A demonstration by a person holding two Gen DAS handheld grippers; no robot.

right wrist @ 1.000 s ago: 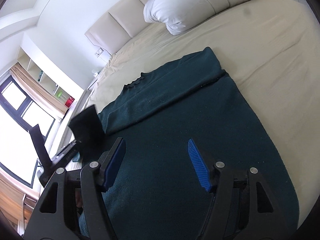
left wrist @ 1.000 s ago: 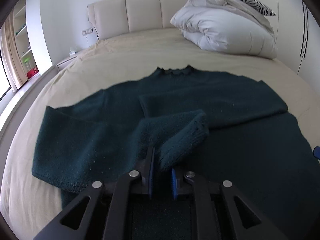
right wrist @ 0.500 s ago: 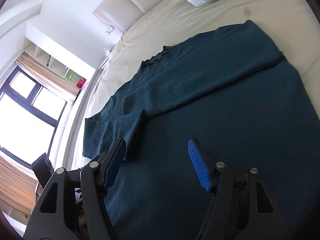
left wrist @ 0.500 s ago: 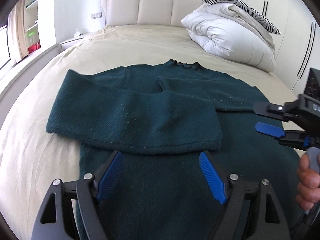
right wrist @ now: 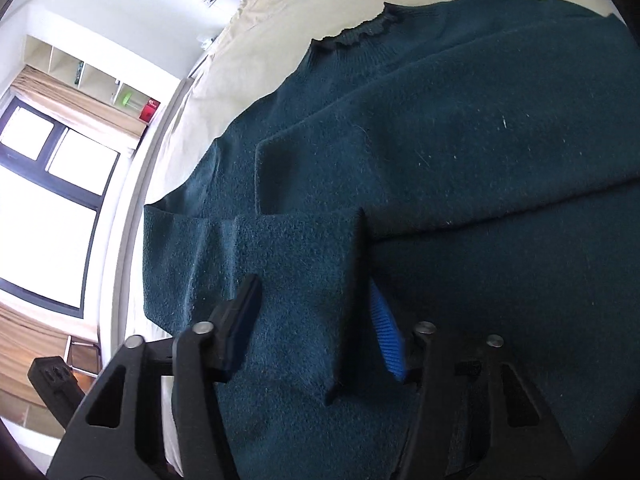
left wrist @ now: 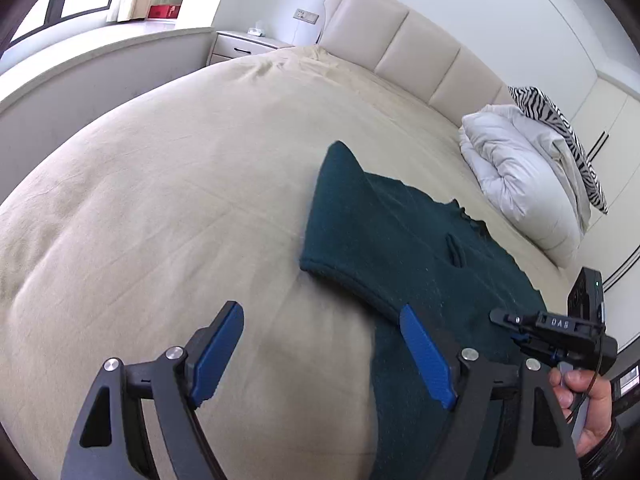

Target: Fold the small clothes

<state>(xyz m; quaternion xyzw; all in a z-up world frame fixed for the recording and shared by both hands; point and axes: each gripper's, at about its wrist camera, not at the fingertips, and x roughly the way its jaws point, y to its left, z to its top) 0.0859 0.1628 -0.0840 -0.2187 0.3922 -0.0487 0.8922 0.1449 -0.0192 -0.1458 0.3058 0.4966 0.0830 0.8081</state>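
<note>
A dark green knit sweater [left wrist: 404, 240] lies flat on the beige bed [left wrist: 180, 184], both sleeves folded across its chest. My left gripper [left wrist: 324, 354] is open and empty, above the bed sheet at the sweater's left edge. My right gripper [right wrist: 316, 320] is open, low over the sweater [right wrist: 460, 140], with the folded left sleeve's cuff [right wrist: 296, 280] between its fingers, not pinched. In the left wrist view the right gripper [left wrist: 520, 326] shows at the right edge, over the sweater.
A white duvet [left wrist: 520, 176] with a zebra pillow [left wrist: 560, 120] lies at the bed's far right. The padded headboard [left wrist: 400, 48] stands behind. A nightstand [left wrist: 240, 44] and a window [right wrist: 48, 200] are on the left.
My left gripper let go of the sleeve, opened, and swung left over the bare sheet. My right gripper moved down and forward over the folded sleeve cuff.
</note>
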